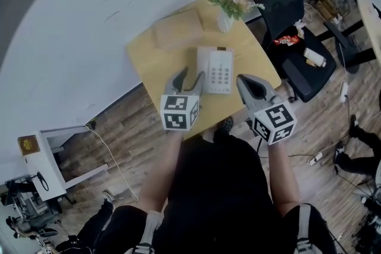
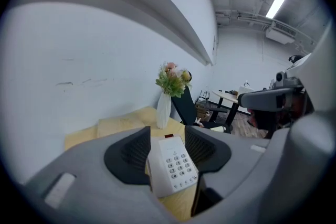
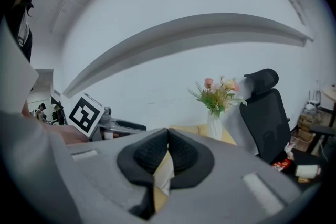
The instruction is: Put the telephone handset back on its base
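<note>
Handset (image 1: pixel 203 68) down along the left side of the white telephone base (image 1: pixel 219 71), as far as we can make out from above. The base sits on the yellow table (image 1: pixel 152 59), near the vase of flowers (image 1: pixel 231 6). We read the main job as done.

Left gripper (image 1: pixel 190 79) hangs over the table's near edge with its jaws spread and nothing between them. In the left gripper view we only see the telephone base through the gap, well beyond the pads. Right gripper (image 1: pixel 247 84) hovers beside it, jaws pressed together at the tips, carrying nothing.

What's left, in our judgement, is little. We'd confirm the handset is truly seated in its cradle, which we can't fully check from here, and pull both tools clear.
</note>
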`<state>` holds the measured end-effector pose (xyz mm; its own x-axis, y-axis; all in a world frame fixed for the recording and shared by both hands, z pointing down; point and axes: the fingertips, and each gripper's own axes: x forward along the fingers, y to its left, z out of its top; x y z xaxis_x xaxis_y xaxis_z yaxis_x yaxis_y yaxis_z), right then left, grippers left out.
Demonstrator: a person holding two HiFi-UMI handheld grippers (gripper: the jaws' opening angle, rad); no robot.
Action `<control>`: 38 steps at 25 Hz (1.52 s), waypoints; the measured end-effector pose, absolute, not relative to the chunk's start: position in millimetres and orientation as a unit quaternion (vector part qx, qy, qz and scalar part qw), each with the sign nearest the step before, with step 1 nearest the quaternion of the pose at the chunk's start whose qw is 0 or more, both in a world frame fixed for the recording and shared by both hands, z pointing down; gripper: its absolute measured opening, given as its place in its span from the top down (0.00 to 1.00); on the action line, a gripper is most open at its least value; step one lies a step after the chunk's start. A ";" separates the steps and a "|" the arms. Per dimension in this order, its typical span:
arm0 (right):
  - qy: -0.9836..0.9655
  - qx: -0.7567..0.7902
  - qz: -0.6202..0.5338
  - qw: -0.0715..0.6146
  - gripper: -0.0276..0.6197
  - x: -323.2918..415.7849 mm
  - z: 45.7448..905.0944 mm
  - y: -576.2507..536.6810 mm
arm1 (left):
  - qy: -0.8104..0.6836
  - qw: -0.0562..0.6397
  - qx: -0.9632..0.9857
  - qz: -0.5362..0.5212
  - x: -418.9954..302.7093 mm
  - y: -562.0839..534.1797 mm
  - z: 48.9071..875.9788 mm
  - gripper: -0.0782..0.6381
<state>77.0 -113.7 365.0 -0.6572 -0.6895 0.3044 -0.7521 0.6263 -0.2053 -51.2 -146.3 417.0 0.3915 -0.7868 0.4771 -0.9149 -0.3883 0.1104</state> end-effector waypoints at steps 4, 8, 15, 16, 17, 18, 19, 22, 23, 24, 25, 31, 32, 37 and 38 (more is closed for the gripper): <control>-0.898 0.408 0.140 0.089 0.95 74.1 346.8 -126.6 | -0.525 0.160 0.822 0.151 -54.5 -148.1 383.3 0.63; -0.900 0.412 0.121 0.081 0.95 73.5 329.8 -139.7 | -0.531 0.145 0.824 0.131 -61.8 -148.6 357.3 0.65; -0.903 0.409 0.103 0.079 0.95 74.2 317.3 -151.4 | -0.542 0.127 0.823 0.111 -65.2 -149.3 331.1 0.70; -0.904 0.408 0.100 0.079 0.95 74.3 315.6 -152.5 | -0.542 0.125 0.824 0.109 -64.4 -149.2 328.4 0.71; -0.905 0.407 0.097 0.079 0.95 74.6 314.0 -153.8 | -0.542 0.124 0.824 0.108 -63.6 -149.1 325.9 0.71; -0.905 0.407 0.094 0.079 0.95 75.1 312.6 -155.2 | -0.543 0.122 0.824 0.106 -62.9 -149.1 323.5 0.72; -0.906 0.407 0.091 0.080 0.95 75.7 311.6 -156.6 | -0.544 0.119 0.824 0.105 -62.3 -149.1 321.2 0.72; -0.906 0.406 0.089 0.080 0.95 78.7 310.1 -157.9 | -0.546 0.114 0.824 0.101 -59.7 -148.2 314.9 0.76; -0.906 0.406 0.088 0.080 0.95 79.8 309.6 -157.8 | -0.546 0.113 0.824 0.099 -58.6 -147.9 313.3 0.76; -0.906 0.406 0.087 0.079 0.95 81.0 309.1 -157.9 | -0.546 0.113 0.824 0.098 -57.5 -148.0 312.1 0.78; -0.906 0.406 0.087 0.079 0.95 82.3 308.5 -158.1 | -0.547 0.113 0.824 0.096 -56.5 -148.5 311.2 0.80; -0.906 0.408 0.086 0.079 0.95 91.1 308.7 -157.0 | -0.545 0.113 0.825 0.098 -46.6 -150.1 314.0 0.85; -0.905 0.408 0.086 0.080 0.95 92.6 309.0 -156.9 | -0.544 0.113 0.826 0.099 -45.0 -150.3 314.2 0.86; -0.906 0.407 0.083 0.079 0.95 96.7 308.6 -156.5 | -0.541 0.111 0.828 0.100 -37.7 -152.9 314.5 0.88; -0.907 0.405 0.082 0.080 0.95 97.0 308.6 -156.3 | -0.540 0.111 0.828 0.100 -36.1 -153.5 314.7 0.88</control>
<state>97.0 -156.3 308.6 -0.6591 -0.7218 0.2111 -0.7479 0.6586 -0.0831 -36.1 -153.5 314.7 0.3965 -0.8723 0.2860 -0.9169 -0.3918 0.0762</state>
